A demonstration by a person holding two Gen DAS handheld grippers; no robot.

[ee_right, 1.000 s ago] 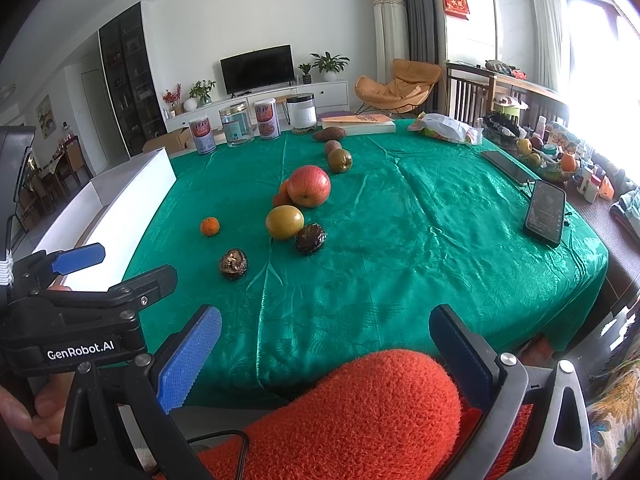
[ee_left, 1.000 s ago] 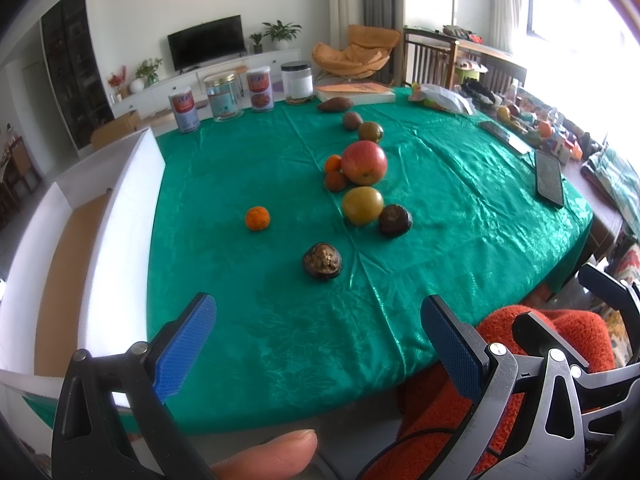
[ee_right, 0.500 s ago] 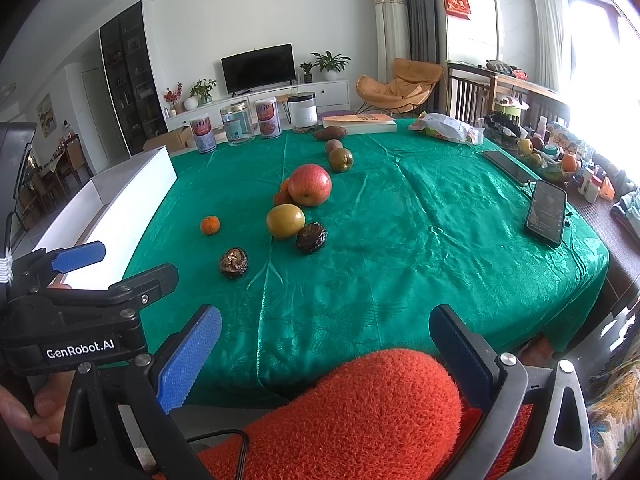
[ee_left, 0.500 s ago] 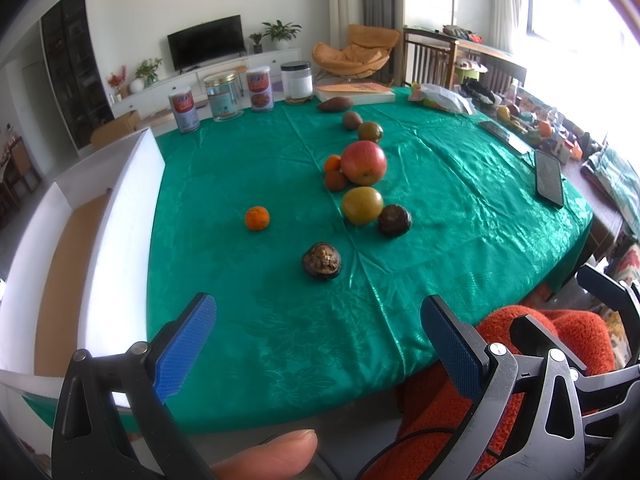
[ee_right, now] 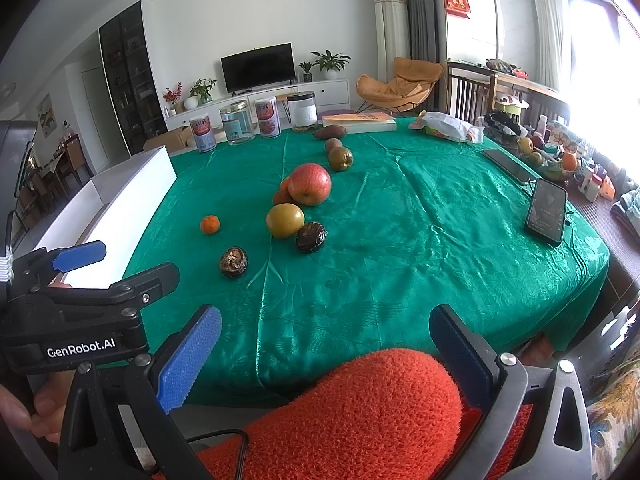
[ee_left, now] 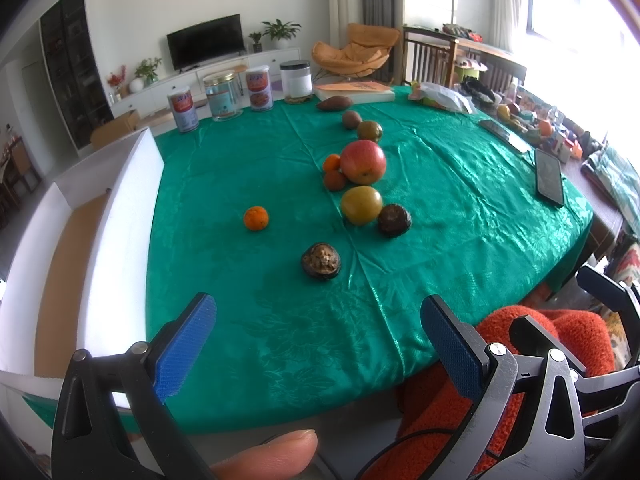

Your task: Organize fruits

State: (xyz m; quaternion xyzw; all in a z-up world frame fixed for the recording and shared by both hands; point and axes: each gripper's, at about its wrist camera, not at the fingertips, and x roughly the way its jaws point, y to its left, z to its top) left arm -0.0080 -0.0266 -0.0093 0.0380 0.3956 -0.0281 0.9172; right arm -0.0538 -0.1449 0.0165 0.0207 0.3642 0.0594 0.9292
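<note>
A red apple lies mid-surface touching two small oranges, with a yellow-green fruit, two dark wrinkled fruits and a lone mandarin nearer.

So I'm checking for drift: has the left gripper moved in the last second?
No. The left gripper frames the wrinkled dark fruit and white box exactly as before.

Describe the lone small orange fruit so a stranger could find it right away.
On the green satin tablecloth, look between the white box and the line of fruit. The small round orange mandarin sits alone there, unlike two similar ones tucked against the big red apple.
</note>
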